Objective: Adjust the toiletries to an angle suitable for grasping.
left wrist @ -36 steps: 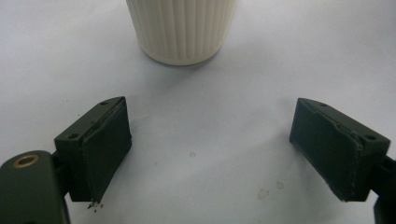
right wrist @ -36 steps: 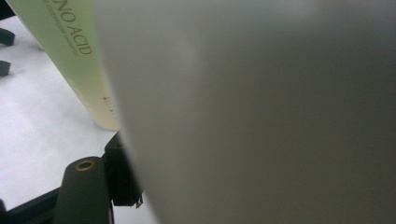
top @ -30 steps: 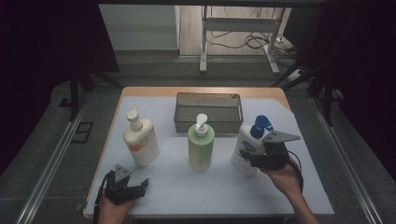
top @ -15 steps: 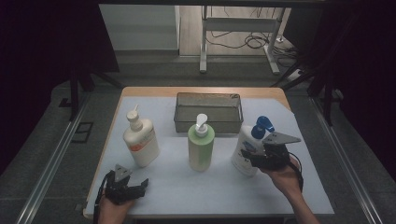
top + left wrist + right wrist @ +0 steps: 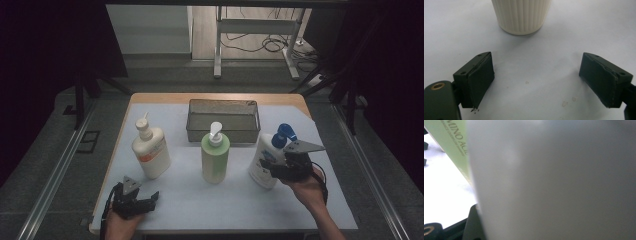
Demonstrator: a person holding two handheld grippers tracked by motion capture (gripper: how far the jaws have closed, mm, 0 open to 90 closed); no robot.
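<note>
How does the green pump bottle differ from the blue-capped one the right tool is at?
The green pump bottle has a pale green body and a white pump; the blue-capped bottle is white with a blue pump. The green one stands free at mid-table; the blue-capped one has the right tool around its body, its jaws just closing. The green one stands upright, while the blue-capped one leans slightly. Both are pump dispensers on the white table cover.

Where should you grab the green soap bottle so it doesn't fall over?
Best guess: grip the green bottle around the middle of its body, coming in level from the near edge of the table. The body is wide and stands upright, so its flat sides suit the pads. The white pump on top is thin and would probably slip or press down. The left tool is open with nothing between its jaws.
</note>
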